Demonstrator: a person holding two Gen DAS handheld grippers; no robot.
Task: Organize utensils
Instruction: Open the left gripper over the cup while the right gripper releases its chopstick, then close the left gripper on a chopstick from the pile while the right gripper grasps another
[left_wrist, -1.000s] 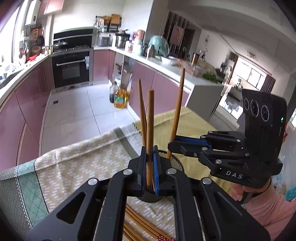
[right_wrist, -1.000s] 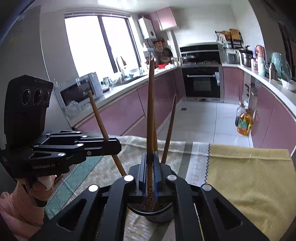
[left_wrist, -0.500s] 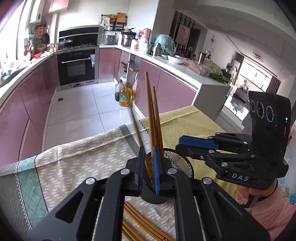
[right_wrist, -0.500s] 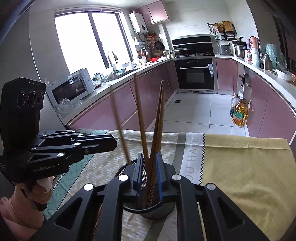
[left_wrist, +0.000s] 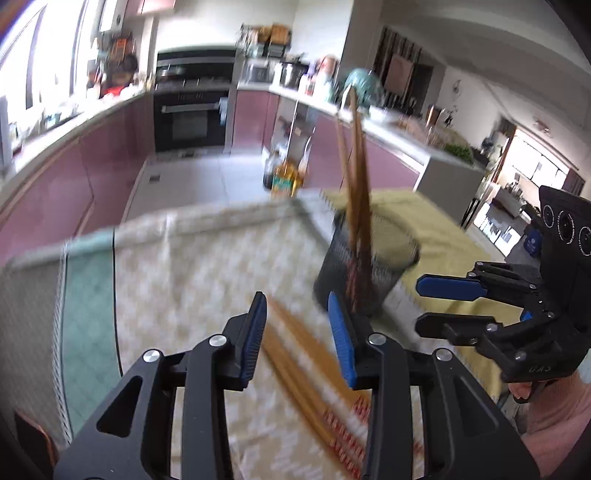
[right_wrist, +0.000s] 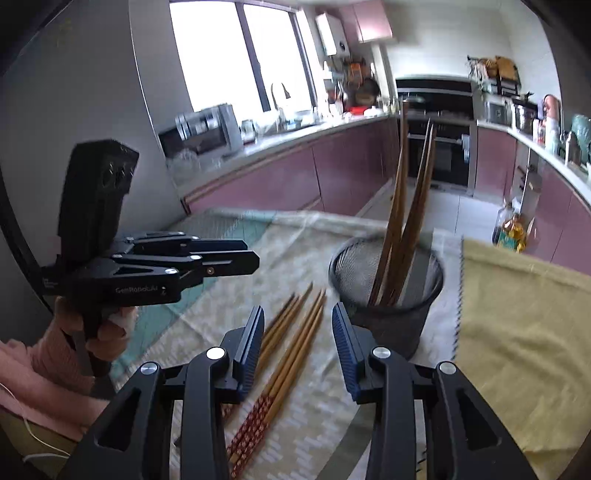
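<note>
A black mesh cup (right_wrist: 388, 291) stands on the cloth-covered table and holds several wooden chopsticks (right_wrist: 400, 221) upright; it also shows in the left wrist view (left_wrist: 364, 269), blurred. Several more chopsticks (right_wrist: 284, 365) with red patterned ends lie flat on the cloth in front of the cup, also visible in the left wrist view (left_wrist: 310, 365). My left gripper (left_wrist: 297, 336) is open and empty above the lying chopsticks. My right gripper (right_wrist: 299, 343) is open and empty, just left of the cup and above the lying chopsticks. Each gripper appears in the other's view, left (right_wrist: 225, 258) and right (left_wrist: 447, 306).
The table carries a patterned beige and green cloth (right_wrist: 229, 295) and a yellow cloth (right_wrist: 524, 325) on the right. Behind are purple kitchen cabinets (right_wrist: 295, 177), an oven (left_wrist: 192, 118) and oil bottles (right_wrist: 511, 229) on the floor.
Both grippers let go of the chopsticks they held over the cup, opened, and pulled back. Those chopsticks now stand in the cup. The left view is blurred from motion.
</note>
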